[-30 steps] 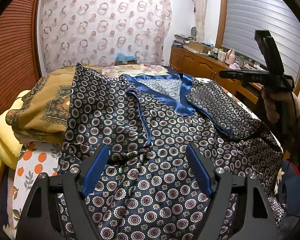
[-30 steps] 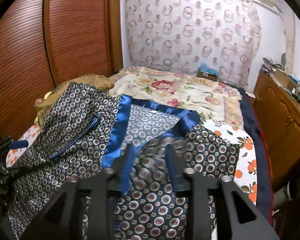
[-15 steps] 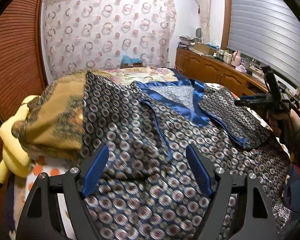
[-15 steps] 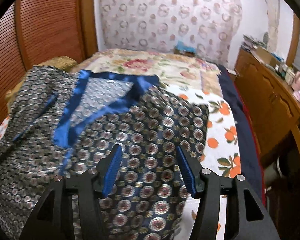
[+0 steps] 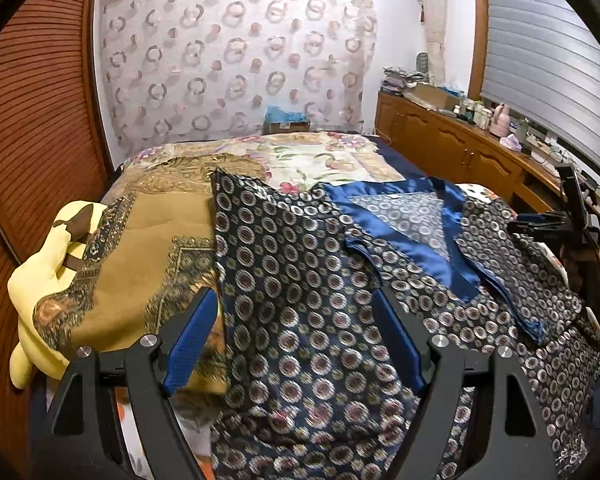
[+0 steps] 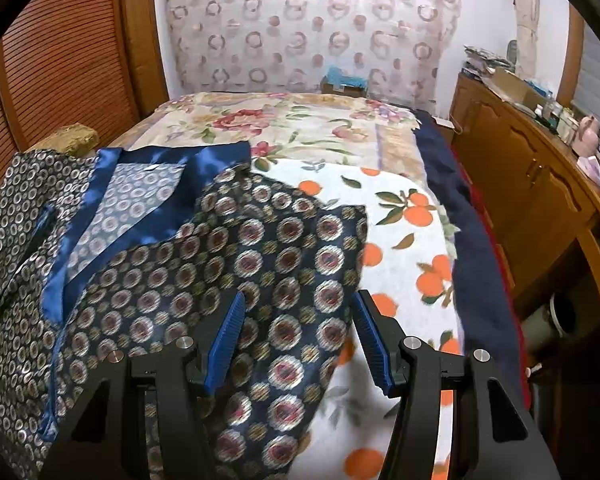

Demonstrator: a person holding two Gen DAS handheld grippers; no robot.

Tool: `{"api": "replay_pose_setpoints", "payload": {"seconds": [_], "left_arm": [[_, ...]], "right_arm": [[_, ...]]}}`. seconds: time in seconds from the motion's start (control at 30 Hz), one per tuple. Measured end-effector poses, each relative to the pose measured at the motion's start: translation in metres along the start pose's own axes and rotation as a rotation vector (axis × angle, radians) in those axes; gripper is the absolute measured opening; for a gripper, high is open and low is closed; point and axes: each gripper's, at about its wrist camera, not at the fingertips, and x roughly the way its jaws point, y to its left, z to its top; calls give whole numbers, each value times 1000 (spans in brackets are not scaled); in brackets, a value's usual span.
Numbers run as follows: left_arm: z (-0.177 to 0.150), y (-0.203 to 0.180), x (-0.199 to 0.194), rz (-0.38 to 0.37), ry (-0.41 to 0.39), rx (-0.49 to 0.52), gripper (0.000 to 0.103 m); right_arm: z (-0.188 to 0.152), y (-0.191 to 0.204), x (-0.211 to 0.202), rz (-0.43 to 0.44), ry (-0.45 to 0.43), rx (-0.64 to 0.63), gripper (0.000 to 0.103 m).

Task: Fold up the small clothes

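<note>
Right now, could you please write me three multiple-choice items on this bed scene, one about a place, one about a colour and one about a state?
1. Where does the patterned shirt lie?
A. on the bed, its left part draped over the brown blanket
B. folded on the wooden cabinet
C. on the floor

2. What colour is the shirt's satin collar band?
A. red
B. bright blue
C. yellow

3. What state are the left hand-held gripper and the right hand-held gripper in?
A. both shut on the shirt
B. left open, right shut on a sleeve
C. both open, gripping nothing

Answers:
1. A, as the fabric spreads across the bed and overlaps the brown blanket.
2. B, as the shiny band around the neckline is blue.
3. C, as each pair of blue pads stands wide apart with the cloth lying loose beyond.
</note>
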Motion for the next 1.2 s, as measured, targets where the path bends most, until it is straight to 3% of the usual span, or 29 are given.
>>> {"api": "replay_pose_setpoints", "payload": {"seconds": [0.33,0.6,0.77,0.97,1.2], "left_arm": [[24,20,33,56,47,0,80],[44,39,58,40,84,-6,79],[56,45,70,18,111,4,56],[64,52,82,13,142,-7,39],[70,51,90,-8,163,-8,35]], "right_arm": [[8,-8,27,21,18,2,60],[8,-4,32,26,23,-19,67],[8,-1,32,25,30,-32,73],[8,0,32,27,32,-34,76],[8,0,32,25,33,-34,77]]}}
